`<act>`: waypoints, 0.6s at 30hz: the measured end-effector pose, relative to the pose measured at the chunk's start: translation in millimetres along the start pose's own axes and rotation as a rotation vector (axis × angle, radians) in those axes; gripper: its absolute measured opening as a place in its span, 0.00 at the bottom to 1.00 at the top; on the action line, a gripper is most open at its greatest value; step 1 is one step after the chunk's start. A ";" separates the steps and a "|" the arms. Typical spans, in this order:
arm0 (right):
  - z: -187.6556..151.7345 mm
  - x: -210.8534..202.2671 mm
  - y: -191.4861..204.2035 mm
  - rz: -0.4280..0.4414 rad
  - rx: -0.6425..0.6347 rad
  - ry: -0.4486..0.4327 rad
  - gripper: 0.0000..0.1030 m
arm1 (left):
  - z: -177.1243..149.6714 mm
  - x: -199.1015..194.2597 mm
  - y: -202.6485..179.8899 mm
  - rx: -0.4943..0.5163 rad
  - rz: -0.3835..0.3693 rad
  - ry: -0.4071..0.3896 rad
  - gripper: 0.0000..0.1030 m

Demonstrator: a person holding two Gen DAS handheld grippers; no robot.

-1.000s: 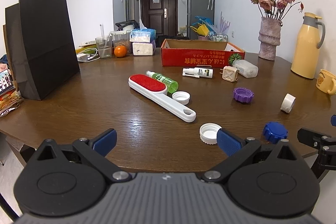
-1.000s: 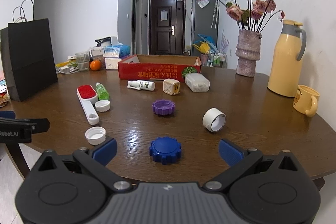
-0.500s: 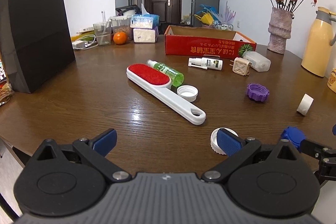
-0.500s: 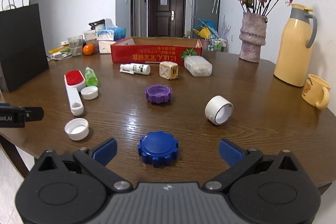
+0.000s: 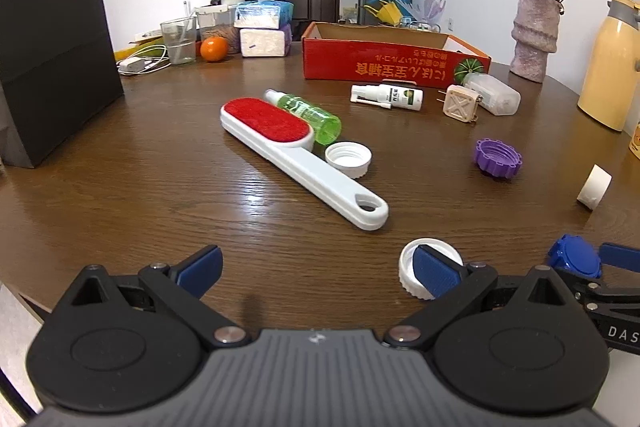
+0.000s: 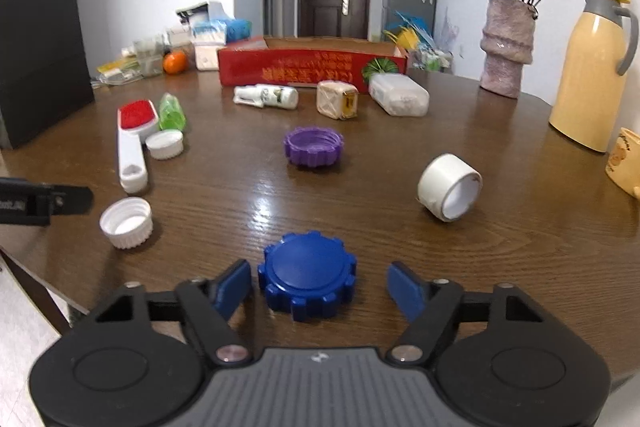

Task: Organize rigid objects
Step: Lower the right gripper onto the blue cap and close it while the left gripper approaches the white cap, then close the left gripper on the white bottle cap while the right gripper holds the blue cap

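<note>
Blue cap bracketed by right gripper; left gripper spread over bare table.

The wooden table is seen carrying the red cardboard box at the far side. The right gripper is held wide, the blue cap between its pads, untouched. The left gripper is spread wide, empty, a white cap behind its right pad.

Blue ridged cap; purple ridged cap; plain white tape roll; red-padded white brush; dark brown wood-grain table; red box with yellow lettering.
</note>
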State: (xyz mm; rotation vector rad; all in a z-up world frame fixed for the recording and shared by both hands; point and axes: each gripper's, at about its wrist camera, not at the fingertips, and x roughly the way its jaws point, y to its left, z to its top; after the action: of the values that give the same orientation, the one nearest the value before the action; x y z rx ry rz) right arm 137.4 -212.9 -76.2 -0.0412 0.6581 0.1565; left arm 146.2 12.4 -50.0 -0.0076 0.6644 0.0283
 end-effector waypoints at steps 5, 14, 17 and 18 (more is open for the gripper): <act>1.1 1.1 -2.3 0.034 -0.007 -0.021 0.51 | 1.8 4.0 -7.8 0.009 -0.009 -0.002 1.00; 5.2 1.3 -13.6 0.045 0.018 -0.046 0.51 | 2.9 15.6 -26.2 0.035 -0.036 0.009 1.00; 6.4 2.7 -16.4 0.040 0.019 -0.056 0.51 | 1.4 20.6 -34.1 0.049 -0.028 0.020 1.00; 6.4 3.1 -17.8 0.042 0.020 -0.057 0.51 | 0.3 21.3 -35.7 0.050 -0.030 0.023 1.00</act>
State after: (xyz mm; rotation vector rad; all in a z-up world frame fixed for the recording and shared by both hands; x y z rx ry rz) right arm 146.6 -229.5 -73.3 -0.0035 0.6043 0.1907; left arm 164.3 -22.8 -62.9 0.0304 0.6873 -0.0178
